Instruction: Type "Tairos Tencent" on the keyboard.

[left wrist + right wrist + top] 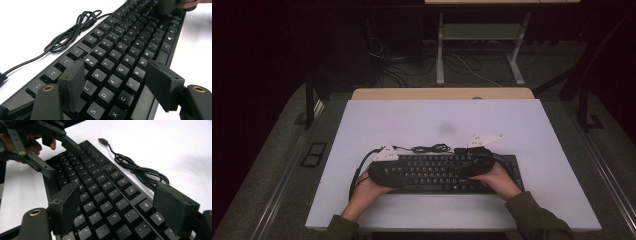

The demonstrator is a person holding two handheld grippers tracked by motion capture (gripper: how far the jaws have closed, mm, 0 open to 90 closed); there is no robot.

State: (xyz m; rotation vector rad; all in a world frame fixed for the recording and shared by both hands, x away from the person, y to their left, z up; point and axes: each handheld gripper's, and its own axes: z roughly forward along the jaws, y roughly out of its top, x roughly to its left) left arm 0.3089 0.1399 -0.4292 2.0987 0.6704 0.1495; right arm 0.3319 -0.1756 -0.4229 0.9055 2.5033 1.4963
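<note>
Left gripper: I have my left gripper [117,87] spread wide over the keyboard's left half, jaws standing apart with nothing between them. One pad hangs above the E and 5 keys, the other over the bare front edge near the B key. In the high view this gripper [384,170] sits low at the board's left end.

Right gripper: my right gripper [122,210] is just as wide and just as empty, straddling the right part of the letter block, around the O, P and F-row keys. From above it [477,162] rests near the middle-right of the board.

Keyboard: the black keyboard [447,172] lies flat on the near half of the table, long side toward me, directly under both grippers. I judge the two wide stances as readiness to take it by its front and back edges, one tool per side, so it lifts level.

Contact: whether any pad touches the keys, I cannot tell.

Cable: the keyboard's cable [67,35] is bunched in loose loops just behind the back edge, its plug [102,141] free on the surface. Probably left there so it stays clear of the jaws.

Table: the white tabletop [412,120] beyond is bare, giving room to move the board away from me.
</note>
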